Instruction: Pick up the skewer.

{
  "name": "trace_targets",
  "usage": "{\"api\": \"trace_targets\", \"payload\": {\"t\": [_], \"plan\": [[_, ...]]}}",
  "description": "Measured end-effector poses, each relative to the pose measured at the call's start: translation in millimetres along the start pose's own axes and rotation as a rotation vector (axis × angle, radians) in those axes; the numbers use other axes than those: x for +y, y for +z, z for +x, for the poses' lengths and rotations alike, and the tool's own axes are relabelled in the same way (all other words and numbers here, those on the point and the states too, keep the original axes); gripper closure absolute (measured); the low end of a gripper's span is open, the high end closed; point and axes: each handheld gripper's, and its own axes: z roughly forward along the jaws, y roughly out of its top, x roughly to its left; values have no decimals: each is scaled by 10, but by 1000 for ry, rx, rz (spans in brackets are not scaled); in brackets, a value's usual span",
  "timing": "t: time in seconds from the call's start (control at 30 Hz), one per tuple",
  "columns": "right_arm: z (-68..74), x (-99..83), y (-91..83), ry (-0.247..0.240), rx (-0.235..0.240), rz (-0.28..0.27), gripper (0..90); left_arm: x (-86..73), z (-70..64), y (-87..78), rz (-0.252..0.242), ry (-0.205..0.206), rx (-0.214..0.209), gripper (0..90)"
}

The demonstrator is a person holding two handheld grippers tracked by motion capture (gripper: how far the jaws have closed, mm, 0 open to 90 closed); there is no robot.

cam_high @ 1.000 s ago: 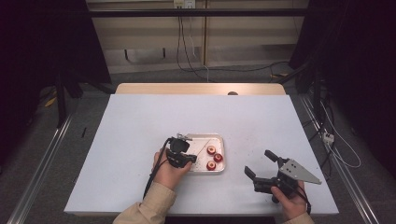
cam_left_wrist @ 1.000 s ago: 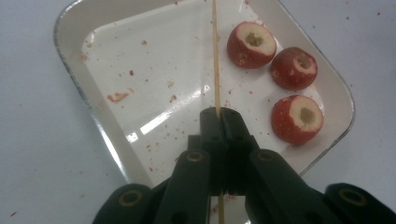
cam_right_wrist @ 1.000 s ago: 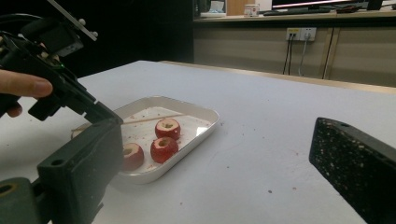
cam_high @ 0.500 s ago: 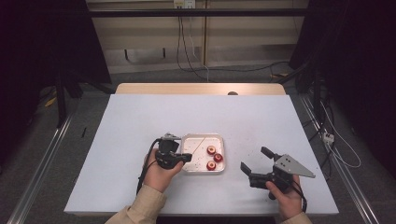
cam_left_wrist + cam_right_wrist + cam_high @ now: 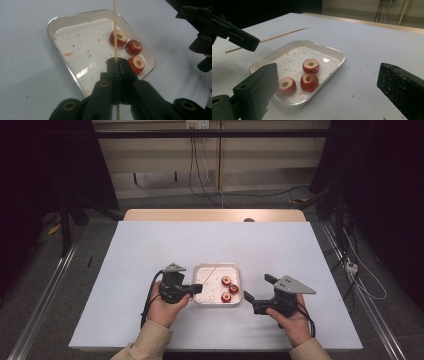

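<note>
Now a thin, pale wooden skewer (image 5: 115, 30) is seen pinched between the closed black jaws of the left gripper (image 5: 196, 288), which is held at the left edge of a shallow white rectangular tray with rounded corners (image 5: 202, 270). In the left gripper view the stick is seen running straight up from the jaw tips across the tray and also sticking out below them; in the right gripper view it is seen above the tray's far rim, clear of it, pointing up and away (image 5: 282, 35). Three small red cored fruits (image 5: 310, 65) are gathered in the tray, each shown with a pale cut top and a round hollow in the middle, the skins glossy and dark red. Two of them are set touching or nearly so, the third just beside. Reddish crumbs and flecks are scattered over the tray floor and onto the white table (image 5: 150, 245) around it. On the other side, the right gripper (image 5: 256, 293) is held just beside the tray's right edge, its jaws spread wide and nothing gripped between them; the speckled inner pad (image 5: 402, 87) of one jaw is shown close up.
</note>
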Motion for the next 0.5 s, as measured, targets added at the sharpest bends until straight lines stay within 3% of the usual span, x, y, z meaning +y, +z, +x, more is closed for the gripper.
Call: {"api": "trace_targets", "payload": {"t": [0.17,0.37,0.5], "plan": [[54,64,177,-5,-2,64,56,-4,4,-29,-23,3,-9,894],[75,175,345,-16,-15,88,134,-7,16,-81,-30,5,-25,893],[66,209,457,11,-24,107,190,-16,31,-96,-37,0,-23,893]]}}
